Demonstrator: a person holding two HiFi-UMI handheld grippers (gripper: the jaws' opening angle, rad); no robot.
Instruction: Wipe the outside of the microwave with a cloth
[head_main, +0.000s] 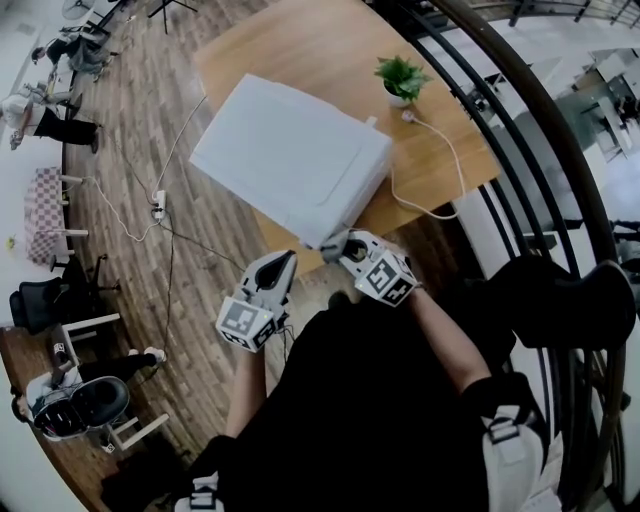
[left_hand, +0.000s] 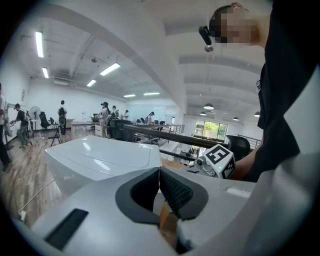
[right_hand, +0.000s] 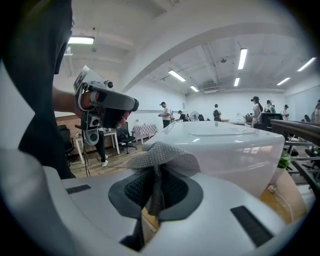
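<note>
The white microwave (head_main: 290, 155) stands on a wooden table (head_main: 300, 45), its near corner facing me. My right gripper (head_main: 340, 247) hovers just off that near corner, shut on a grey cloth (right_hand: 162, 156) that bunches out above the jaws. In the right gripper view the microwave (right_hand: 225, 145) fills the space right behind the cloth; I cannot tell whether they touch. My left gripper (head_main: 283, 262) hangs left of the corner, off the table edge, its jaws shut with nothing between them. The left gripper view shows the microwave (left_hand: 100, 155) ahead and the right gripper's marker cube (left_hand: 219, 160).
A small potted plant (head_main: 400, 78) stands at the table's far right, with a white cable (head_main: 440, 150) looping beside the microwave. A dark curved railing (head_main: 540, 130) runs along the right. Cables and a power strip (head_main: 158, 205) lie on the wooden floor at left.
</note>
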